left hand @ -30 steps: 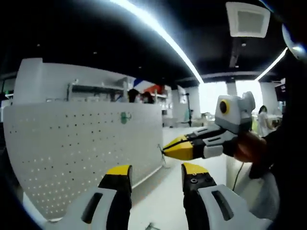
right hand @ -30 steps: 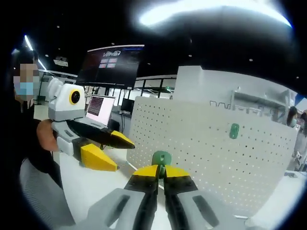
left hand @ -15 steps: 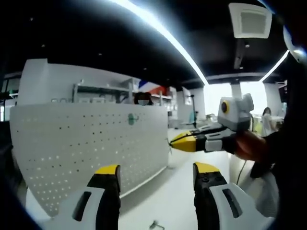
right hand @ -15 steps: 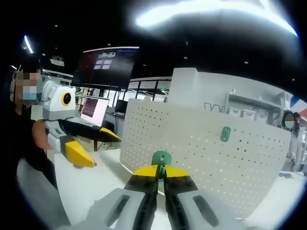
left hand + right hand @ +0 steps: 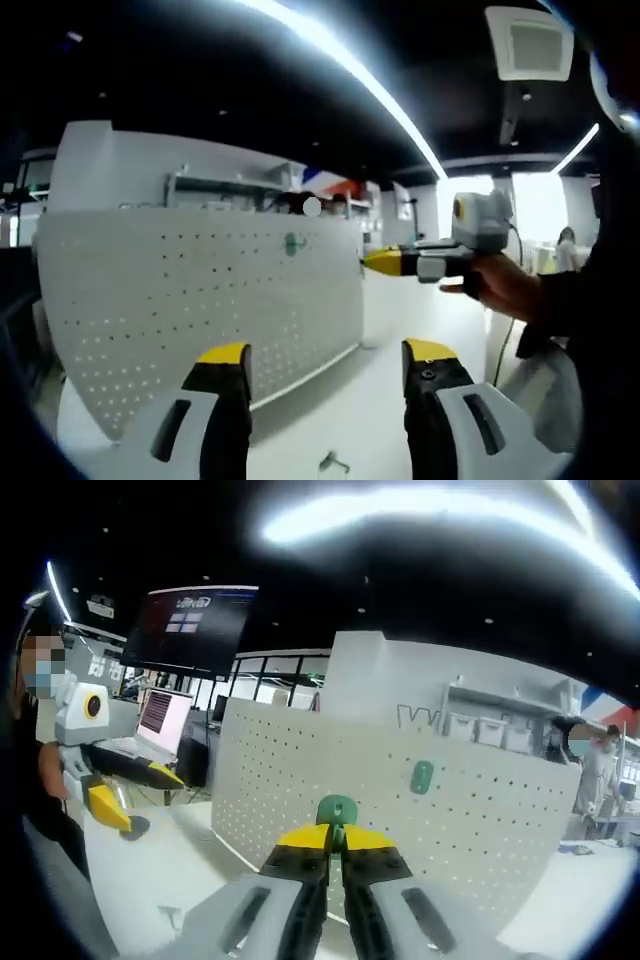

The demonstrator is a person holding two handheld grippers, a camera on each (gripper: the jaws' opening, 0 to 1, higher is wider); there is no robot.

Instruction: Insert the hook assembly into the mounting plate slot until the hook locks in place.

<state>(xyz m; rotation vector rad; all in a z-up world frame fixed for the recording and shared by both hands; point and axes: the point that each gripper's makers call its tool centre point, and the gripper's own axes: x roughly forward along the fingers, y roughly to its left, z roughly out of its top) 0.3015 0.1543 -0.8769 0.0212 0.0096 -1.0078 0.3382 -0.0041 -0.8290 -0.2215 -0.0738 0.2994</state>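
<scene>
In the right gripper view my right gripper is shut on a green hook assembly, whose rounded top sticks up between the yellow fingertips. Behind it stands the white perforated mounting plate, upright on the table, with another green hook hanging on it. In the left gripper view my left gripper is open and holds nothing. It faces the same mounting plate. The right gripper reaches in from the right, its tip level with the mounted green hook and near the plate's right edge.
A small metal hook lies on the white table in front of the plate. A hand holds the right gripper. The left gripper shows at far left, with a laptop screen behind it. Shelving and people stand beyond the plate.
The right gripper has risen and moved closer to the plate, from below the mounted hook's height to level with it. My left gripper's jaws have spread slightly wider. The two grippers are farther apart.
</scene>
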